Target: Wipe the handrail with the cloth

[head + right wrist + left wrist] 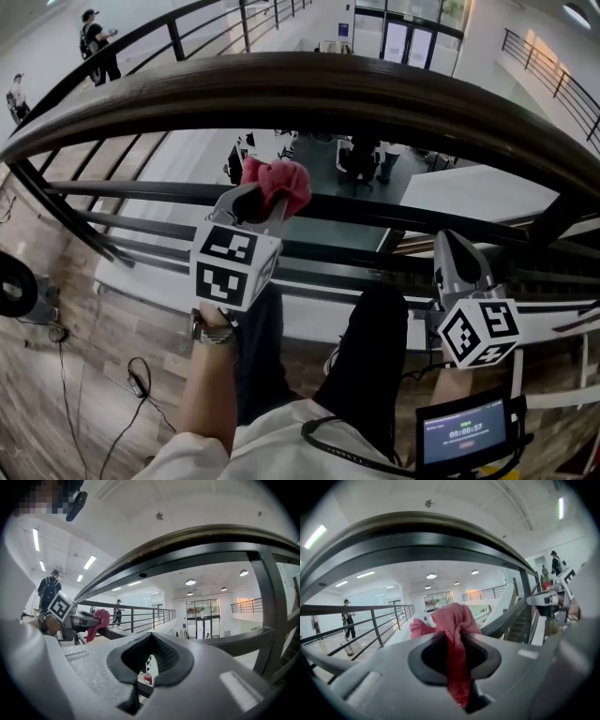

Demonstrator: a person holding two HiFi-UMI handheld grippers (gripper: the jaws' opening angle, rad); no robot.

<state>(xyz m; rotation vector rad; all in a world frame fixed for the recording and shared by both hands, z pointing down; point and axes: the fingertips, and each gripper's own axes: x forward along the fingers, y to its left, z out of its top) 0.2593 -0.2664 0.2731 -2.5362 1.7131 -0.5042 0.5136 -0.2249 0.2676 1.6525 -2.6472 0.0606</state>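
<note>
Your left gripper (265,199) has its jaws closed on the pink cloth (279,181). A strip of the cloth runs down between the pads and the rest bunches up beyond the jaw tips. The cloth sits below the dark handrail (375,89), toward its left half, and does not touch it. In the left gripper view the rail arcs overhead with open space between it and the cloth.

Your right gripper (450,246) is lower and off to the right, in front of the thin balustrade bars (375,214). Its jaws are brought together with nothing between them. It points up toward the underside of the handrail, well apart from it.

Your left wrist carries a watch (211,330). A small screen (466,433) sits just below your right gripper.
</note>
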